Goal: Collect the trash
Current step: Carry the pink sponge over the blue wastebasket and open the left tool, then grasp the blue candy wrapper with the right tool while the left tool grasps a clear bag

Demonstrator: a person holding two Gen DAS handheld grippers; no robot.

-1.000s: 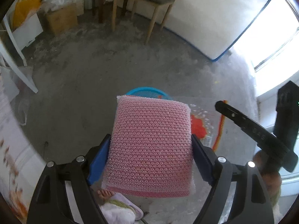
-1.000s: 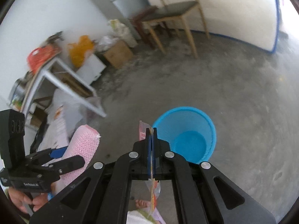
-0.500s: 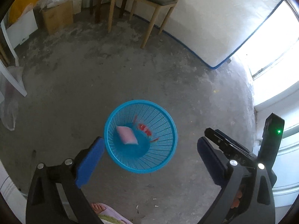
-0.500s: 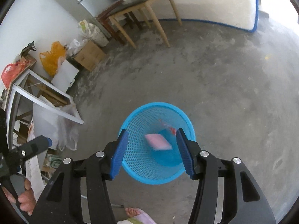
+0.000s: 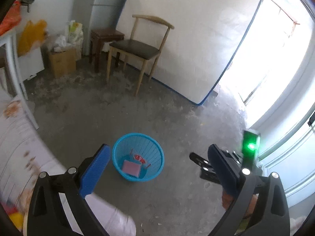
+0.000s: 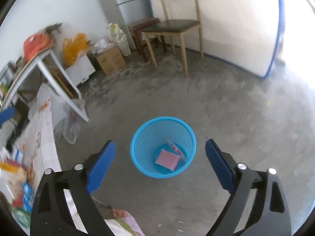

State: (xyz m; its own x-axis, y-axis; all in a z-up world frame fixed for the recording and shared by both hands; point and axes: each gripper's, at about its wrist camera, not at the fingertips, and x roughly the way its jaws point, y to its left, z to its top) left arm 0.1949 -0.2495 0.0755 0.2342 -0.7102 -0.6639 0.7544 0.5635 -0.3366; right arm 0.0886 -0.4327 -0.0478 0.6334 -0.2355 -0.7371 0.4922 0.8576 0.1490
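With each hand-held gripper, left point(image 5: 157, 169) and right point(image 6: 160, 157), spread empty, the right's jaws having just opened, above the blue basket point(image 6: 137, 137) holding the pink sponge point(image 6: 167, 159), carry them to the surface point(image 6: 42, 137) for more trash.

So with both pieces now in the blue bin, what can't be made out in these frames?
- Red wrapper, right wrist view: print too small; the pink sponge partly covers it.
- Bin floor, both views: the sponge hides what is under it.
- Clutter at left edge, right wrist view: blurred and cut off.
- Right tongs, left wrist view: mostly hidden behind the left tongs' finger.
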